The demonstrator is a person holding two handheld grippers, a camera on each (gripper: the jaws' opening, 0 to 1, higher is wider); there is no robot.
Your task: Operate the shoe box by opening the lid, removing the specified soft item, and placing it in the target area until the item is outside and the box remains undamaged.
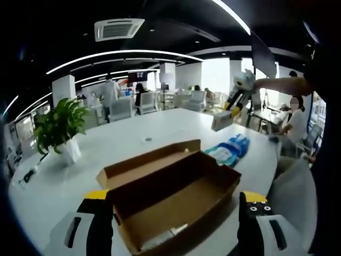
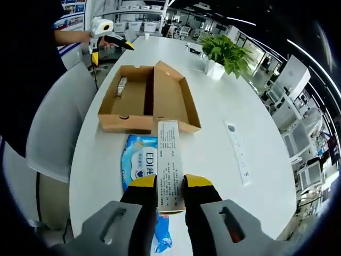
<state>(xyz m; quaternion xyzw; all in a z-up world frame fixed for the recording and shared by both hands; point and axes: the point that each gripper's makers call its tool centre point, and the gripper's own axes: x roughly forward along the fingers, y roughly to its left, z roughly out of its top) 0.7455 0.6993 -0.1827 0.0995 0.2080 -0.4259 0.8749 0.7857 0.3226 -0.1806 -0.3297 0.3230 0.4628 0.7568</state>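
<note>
With the shoe box [image 2: 145, 101] lid already open, the right tongs [image 2: 170, 188] grip a long printed carton [image 2: 170, 160] above the blue tissue pack [image 2: 139, 160] beside the box. Left tongs [image 1: 176, 205] stand open. Placement remains.

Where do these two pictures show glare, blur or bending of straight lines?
Left gripper view: bright windows wash out, ceiling light strips bend into arcs, the open brown cardboard shoe box stays sharp. Right gripper view: the white oval table edge curves strongly; print on the white paper box blurs.

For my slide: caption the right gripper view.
Right gripper holds a slim printed box above a blue packet, beside the opened shoe box.
</note>
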